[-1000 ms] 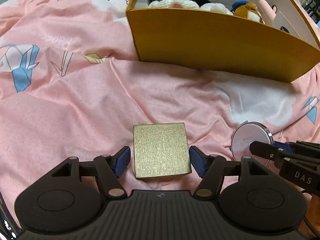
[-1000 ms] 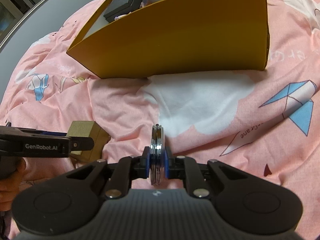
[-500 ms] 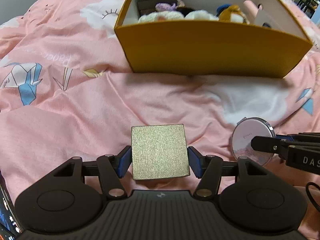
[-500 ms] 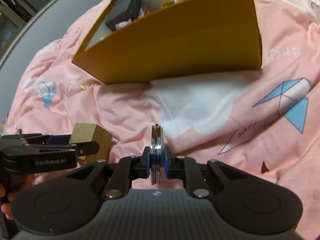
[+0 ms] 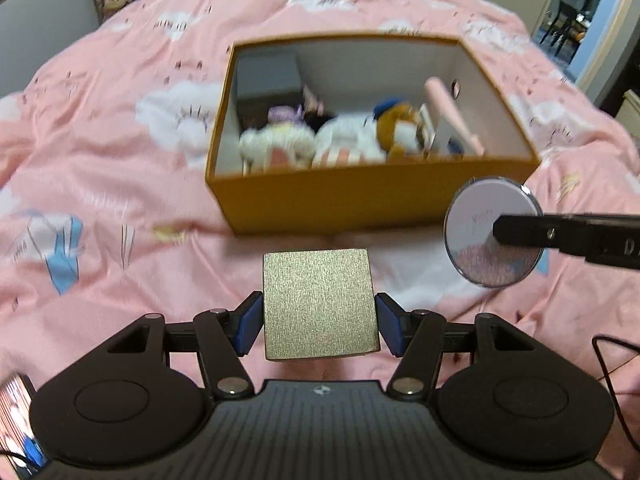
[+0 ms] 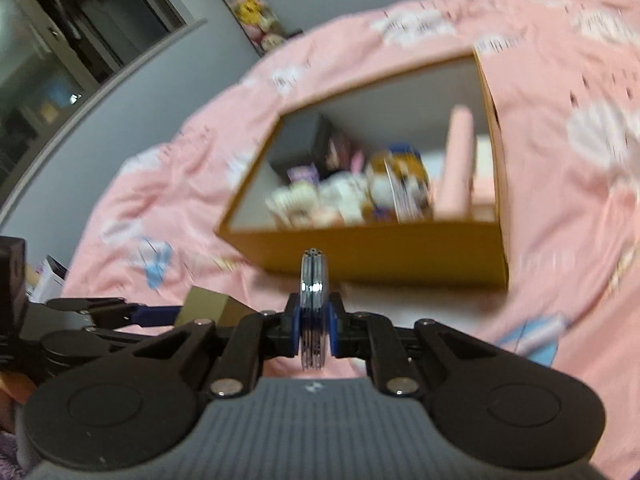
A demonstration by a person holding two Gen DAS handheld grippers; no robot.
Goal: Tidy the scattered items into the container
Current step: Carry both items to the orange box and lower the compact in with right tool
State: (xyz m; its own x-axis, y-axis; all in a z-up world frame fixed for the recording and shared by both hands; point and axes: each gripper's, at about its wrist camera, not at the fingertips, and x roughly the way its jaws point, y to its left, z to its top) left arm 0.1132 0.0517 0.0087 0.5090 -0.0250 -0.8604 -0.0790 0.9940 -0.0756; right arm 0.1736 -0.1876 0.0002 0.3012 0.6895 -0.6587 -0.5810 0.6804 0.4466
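My left gripper is shut on a small gold square box and holds it above the pink bed. My right gripper is shut on a round silver compact mirror, held edge-on; the compact also shows in the left wrist view, at the right. The orange cardboard box stands open just ahead, with plush toys, a dark box and a pink item inside. It also shows in the right wrist view. The gold box shows at the left there.
The pink bedspread with cloud and crane prints lies all around the container. A grey wall and a shelf of plush toys stand beyond the bed. A doorway is at the far right.
Both grippers have lifted their items off the bed and risen, so the container's open top and contents now show from above. Both grips have held.
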